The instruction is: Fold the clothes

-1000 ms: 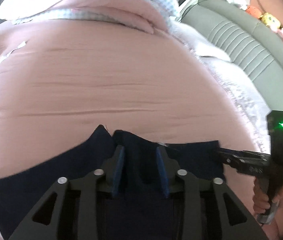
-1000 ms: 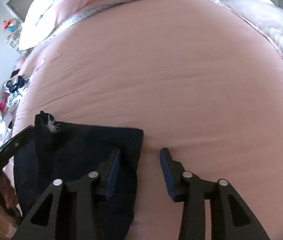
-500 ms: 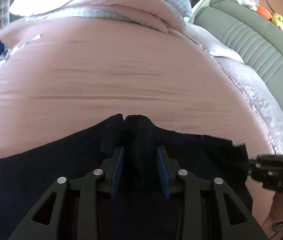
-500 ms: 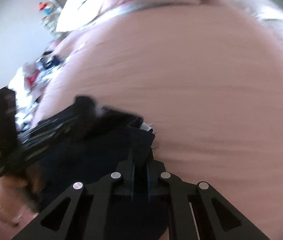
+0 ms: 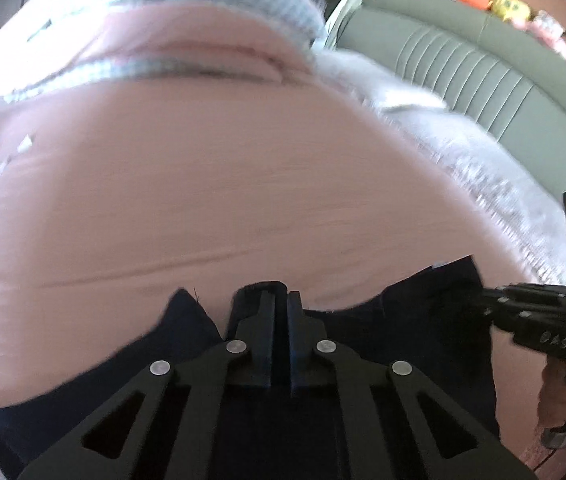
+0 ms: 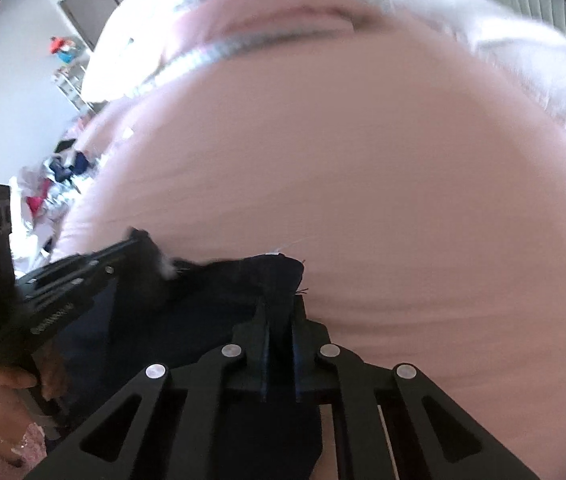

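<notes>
Both hand-held grippers, left point(image 5: 281, 308) and right point(image 6: 281, 312), pinch the dark garment point(image 5: 83, 376), seemingly soft, limp and light; its edge corners suit gripping.

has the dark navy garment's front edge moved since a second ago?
Yes. The dark navy cloth garment, now pinched by the left gripper and right gripper, has bunched and lifted off the pink bedsheet.

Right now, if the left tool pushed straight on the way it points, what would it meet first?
Probably the pink bedcover. The left tool is shut on the dark garment's edge, and only bare cover shows beyond its tips; depth is unclear.
</notes>
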{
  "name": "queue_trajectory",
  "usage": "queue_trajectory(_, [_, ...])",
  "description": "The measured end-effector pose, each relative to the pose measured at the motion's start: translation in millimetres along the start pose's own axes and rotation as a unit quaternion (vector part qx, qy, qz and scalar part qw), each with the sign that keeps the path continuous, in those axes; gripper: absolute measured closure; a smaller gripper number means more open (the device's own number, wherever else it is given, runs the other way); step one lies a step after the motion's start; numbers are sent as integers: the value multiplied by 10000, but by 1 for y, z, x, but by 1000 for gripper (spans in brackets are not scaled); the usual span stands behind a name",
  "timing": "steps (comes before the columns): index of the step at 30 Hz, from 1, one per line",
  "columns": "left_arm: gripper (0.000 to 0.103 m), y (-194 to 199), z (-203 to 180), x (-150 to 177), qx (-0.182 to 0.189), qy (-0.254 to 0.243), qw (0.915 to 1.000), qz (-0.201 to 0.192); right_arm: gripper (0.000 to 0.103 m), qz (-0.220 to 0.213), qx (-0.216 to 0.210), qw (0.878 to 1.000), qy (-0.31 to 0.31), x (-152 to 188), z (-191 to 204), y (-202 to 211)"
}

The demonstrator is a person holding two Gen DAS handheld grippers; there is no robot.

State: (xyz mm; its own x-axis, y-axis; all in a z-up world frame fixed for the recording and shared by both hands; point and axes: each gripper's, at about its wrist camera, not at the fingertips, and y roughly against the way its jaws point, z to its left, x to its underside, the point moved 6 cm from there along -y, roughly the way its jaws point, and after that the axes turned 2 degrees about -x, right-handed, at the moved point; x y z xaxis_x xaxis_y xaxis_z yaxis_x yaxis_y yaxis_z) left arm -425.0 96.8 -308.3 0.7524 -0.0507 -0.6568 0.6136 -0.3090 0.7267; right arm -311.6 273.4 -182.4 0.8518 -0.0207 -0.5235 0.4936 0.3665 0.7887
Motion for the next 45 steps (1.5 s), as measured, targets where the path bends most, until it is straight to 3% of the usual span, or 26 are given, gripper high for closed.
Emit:
queue_trajectory(2, [99, 9, 10, -2, -88, 90, 9998, -156, 97, -255, -33, 9996, 92, -6, 7, 19])
queue_trajectory(5, [97, -6, 23, 3, -59, 201, 9997, 140, 97, -221, -32, 9997, 73, -9, 6, 24])
queue_trajectory(8, [97, -37, 24, 17, -96, 36, 9975, 694, 88, 752, 156, 9967, -276, 7, -18, -11])
queue_trajectory(10, [97, -32, 21, 12, -242, -144, 9980, 559, 88, 1038, 190, 9925, -621, 12, -28, -27])
queue_trajectory(12, [97, -21, 19, 6, -486, -275, 9977, 381, 87, 742, 103, 9931, -899, 3, -32, -22])
queue_trajectory(15, [96, 11, 20, 1, -613, -149, 9979, -160, 77, 132, 371, 9945, -967, -16, -38, -4])
queue_trajectory(17, [96, 18, 15, 10, -479, -240, 9986, -34, 76, 137, 528, 9933, -1017, -21, -45, -6])
queue_trajectory(19, [96, 10, 2, 15, -273, -321, 9990, 129, 76, 337, 290, 9930, -1091, -21, -41, -16])
queue_trajectory(23, [96, 16, -4, 26, -117, -412, 9990, 110, 76, 621, 132, 9965, -553, -18, -18, -32])
queue_trajectory(26, [96, 17, -1, 23, -55, -231, 9997, 35, 77, 857, 553, 9946, -168, -10, -14, -52])
queue_trajectory(28, [96, 16, 1, 23, 77, -118, 9999, 79, 77, 718, 585, 9954, -261, -16, -14, -59])
queue_trajectory(32, [97, -35, 10, 32, -253, -371, 9949, 903, 76, 392, 1063, 9933, -234, -24, -36, -57])
queue_trajectory(34, [96, -32, 18, 13, -99, -76, 9973, 719, 76, 356, 954, 9931, -580, -30, -44, -58])
queue_trajectory(37, [96, -16, 22, -13, -397, -81, 9986, 337, 76, 336, 950, 9930, -610, -36, -46, -55])
queue_trajectory(39, [96, -4, 19, -22, -467, -98, 9987, 198, 76, 371, 1388, 9893, -242, -31, -57, -46])
queue_trajectory(41, [96, 14, 5, -10, -242, -135, 9991, 320, 76, 246, 2257, 9718, 639, -30, -49, -33])
queue_trajectory(42, [96, 25, -1, 2, -179, -205, 9988, 408, 76, 152, 2451, 9646, 963, -29, -40, -29])
queue_trajectory(43, [96, 37, -6, 18, -175, -253, 9983, 496, 76, 95, 2332, 9659, 1117, -27, -27, -25])
queue_trajectory(45, [96, 59, -14, 49, -168, -348, 9970, 671, 76, 183, 1718, 9805, 937, -16, -4, -17])
